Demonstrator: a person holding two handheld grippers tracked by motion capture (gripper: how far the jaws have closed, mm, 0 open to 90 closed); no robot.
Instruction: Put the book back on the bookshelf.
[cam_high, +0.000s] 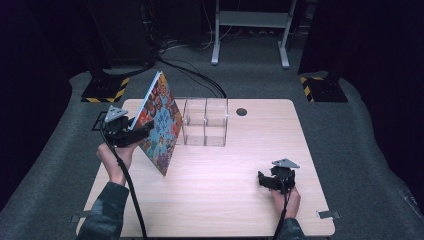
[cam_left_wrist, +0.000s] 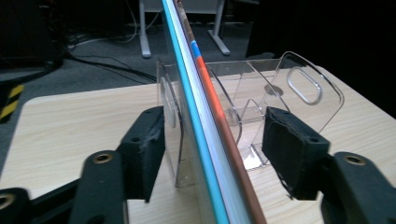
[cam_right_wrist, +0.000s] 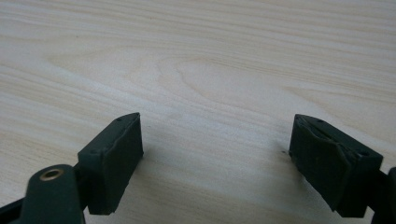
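Left gripper (cam_high: 142, 131) reaches level from my raised hand, its jaws parted around the book's (cam_high: 161, 120) edge, pads off it; the book stands tilted against the clear organizer (cam_high: 205, 122). Right gripper (cam_high: 264, 180) rests wide open and empty on the pale wooden table (cam_high: 240, 210), grey carpet and dark room beyond.

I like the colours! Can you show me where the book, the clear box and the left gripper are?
book (cam_high: 161, 120), high view, on its colourful cover.
clear box (cam_high: 206, 122), high view, on its front wall.
left gripper (cam_left_wrist: 212, 140), left gripper view, midway between its open jaws, where the book's edge stands.
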